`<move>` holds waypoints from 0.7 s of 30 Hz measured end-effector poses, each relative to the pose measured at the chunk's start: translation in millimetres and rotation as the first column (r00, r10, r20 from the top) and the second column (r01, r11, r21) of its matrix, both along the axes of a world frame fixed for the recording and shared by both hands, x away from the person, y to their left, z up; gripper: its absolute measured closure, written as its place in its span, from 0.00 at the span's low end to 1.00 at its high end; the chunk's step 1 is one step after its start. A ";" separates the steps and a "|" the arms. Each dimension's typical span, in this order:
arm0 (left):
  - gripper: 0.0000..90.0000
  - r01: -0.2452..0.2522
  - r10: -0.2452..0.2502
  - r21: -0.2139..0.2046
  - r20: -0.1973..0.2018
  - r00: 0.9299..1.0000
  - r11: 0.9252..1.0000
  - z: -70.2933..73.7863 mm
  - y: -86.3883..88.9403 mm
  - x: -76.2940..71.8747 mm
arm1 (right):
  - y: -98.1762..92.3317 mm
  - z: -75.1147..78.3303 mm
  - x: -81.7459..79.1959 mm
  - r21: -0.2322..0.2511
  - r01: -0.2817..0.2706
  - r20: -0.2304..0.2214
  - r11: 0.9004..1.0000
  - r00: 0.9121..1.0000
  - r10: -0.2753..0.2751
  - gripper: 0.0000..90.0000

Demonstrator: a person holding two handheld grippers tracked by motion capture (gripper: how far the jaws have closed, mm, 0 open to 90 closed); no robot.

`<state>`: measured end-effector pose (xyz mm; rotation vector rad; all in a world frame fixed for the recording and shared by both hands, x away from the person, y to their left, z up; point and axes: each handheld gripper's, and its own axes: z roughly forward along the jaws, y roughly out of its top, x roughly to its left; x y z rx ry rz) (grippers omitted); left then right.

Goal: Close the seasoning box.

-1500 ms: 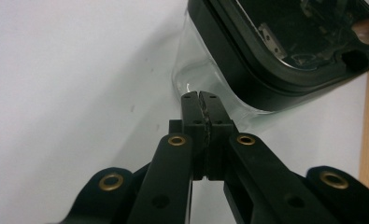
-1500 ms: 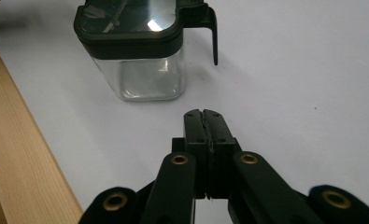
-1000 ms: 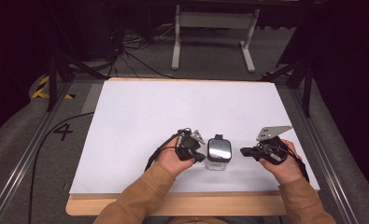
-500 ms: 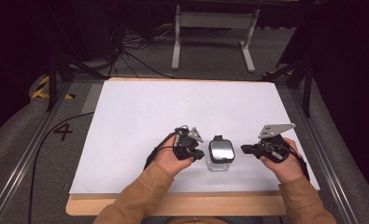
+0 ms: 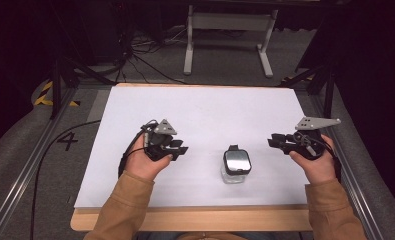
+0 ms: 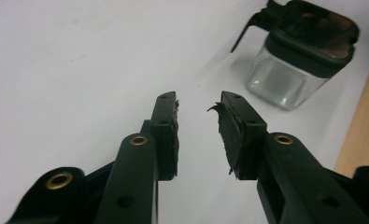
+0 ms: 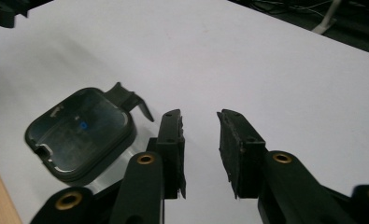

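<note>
Square clear glass jar [image 5: 233, 172] with black clip lid, contents unclear, stands between left hand-held gripper [image 5: 181, 148] and right hand-held gripper [image 5: 274, 142], both just released, jaws empty.

A lab or test room with dark surroundings: a white sheet [image 5: 205, 115] covers the table [image 5: 185, 220], metal rails [image 5: 30, 165] flank it, cables [image 5: 135, 55] trail over grey carpet [image 5: 15, 150], and yellow-black hazard tape [image 5: 45, 92] marks the floor.

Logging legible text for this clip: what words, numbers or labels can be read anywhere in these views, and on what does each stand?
"4": dark numeral on the grey floor mat, left of the table.
Small blue mark on the jar's dark lid: too small to read.
No other text is legible; none on the glass jar.
</note>
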<state>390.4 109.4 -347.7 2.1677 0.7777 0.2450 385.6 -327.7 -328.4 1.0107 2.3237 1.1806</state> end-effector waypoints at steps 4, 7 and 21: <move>0.70 -0.043 0.043 -0.003 -0.004 0.999 0.999 -0.4 18.5 3.8 | -14.8 -2.8 6.5 -0.002 0.055 -0.017 0.999 0.998 -0.055 0.72; 0.67 -0.064 0.064 -0.010 -0.008 0.998 0.998 -4.1 28.7 8.8 | -27.1 -7.3 10.4 -0.004 0.101 -0.017 0.995 0.995 -0.101 0.67; 0.55 -0.131 0.132 0.021 -0.024 0.991 0.991 -46.8 58.8 39.4 | -69.2 -48.4 30.4 -0.027 0.198 -0.091 0.980 0.976 -0.200 0.56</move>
